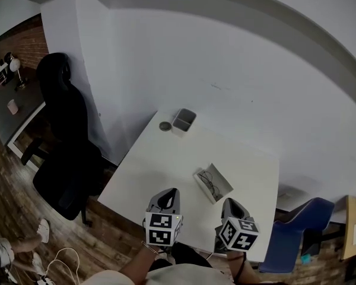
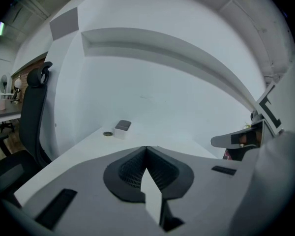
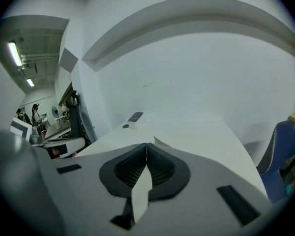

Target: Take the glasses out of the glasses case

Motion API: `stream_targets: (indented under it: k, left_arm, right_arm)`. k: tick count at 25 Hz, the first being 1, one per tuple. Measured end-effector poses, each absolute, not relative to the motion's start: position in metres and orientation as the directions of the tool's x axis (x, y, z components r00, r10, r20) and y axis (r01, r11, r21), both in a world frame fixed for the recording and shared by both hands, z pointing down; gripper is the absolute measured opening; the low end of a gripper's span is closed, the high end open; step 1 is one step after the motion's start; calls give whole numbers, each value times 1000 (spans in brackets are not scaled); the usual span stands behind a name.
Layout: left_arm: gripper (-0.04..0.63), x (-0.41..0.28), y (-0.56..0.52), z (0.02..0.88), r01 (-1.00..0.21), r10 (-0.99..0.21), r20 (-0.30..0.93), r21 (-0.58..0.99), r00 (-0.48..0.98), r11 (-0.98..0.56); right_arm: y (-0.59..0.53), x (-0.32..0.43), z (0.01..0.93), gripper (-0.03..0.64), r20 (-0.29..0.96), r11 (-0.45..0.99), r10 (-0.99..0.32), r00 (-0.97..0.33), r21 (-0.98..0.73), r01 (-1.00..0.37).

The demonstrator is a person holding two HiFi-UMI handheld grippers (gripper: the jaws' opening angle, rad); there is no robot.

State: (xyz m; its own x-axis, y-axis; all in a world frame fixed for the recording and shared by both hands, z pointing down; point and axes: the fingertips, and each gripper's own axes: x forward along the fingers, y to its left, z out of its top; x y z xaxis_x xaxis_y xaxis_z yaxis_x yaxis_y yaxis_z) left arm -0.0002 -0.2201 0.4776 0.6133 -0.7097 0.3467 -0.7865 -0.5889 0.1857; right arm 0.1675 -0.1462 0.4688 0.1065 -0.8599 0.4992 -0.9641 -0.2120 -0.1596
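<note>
Because both grippers hang shut at the near edge of the white table (image 1: 166,159), the likeliest fault is a late opening: closed tips would probably shove the glasses case (image 1: 222,181) instead of entering it. The thin wire glasses (image 1: 207,181) lying inside the open case look easy to bend, or to lose from a shallow pinch. The light case may also slide or lift with them if nothing steadies it.

Left gripper (image 1: 168,195), at 6 o'clock on the table: jaws pressed together with nothing between them. The case lies near, at its 1 o'clock.

Right gripper (image 1: 229,204), at 5 o'clock: jaws likewise closed tight and empty, with the case at its 11 o'clock. As far as can be seen, neither gripper touches the case.

Well beyond, toward 11 o'clock at the far table edge, a small grey box (image 1: 184,120) stands just beside a dark round disc (image 1: 165,126).
</note>
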Motion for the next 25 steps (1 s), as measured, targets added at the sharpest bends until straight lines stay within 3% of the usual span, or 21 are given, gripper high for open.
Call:
stream_targets:
  k: [25]
  left_arm:
    - [6,26,-221,536,-779,-633,485,189,603,-598]
  right_arm:
    - [-161,182,524,32,616,-187,-787,47,-166,-968]
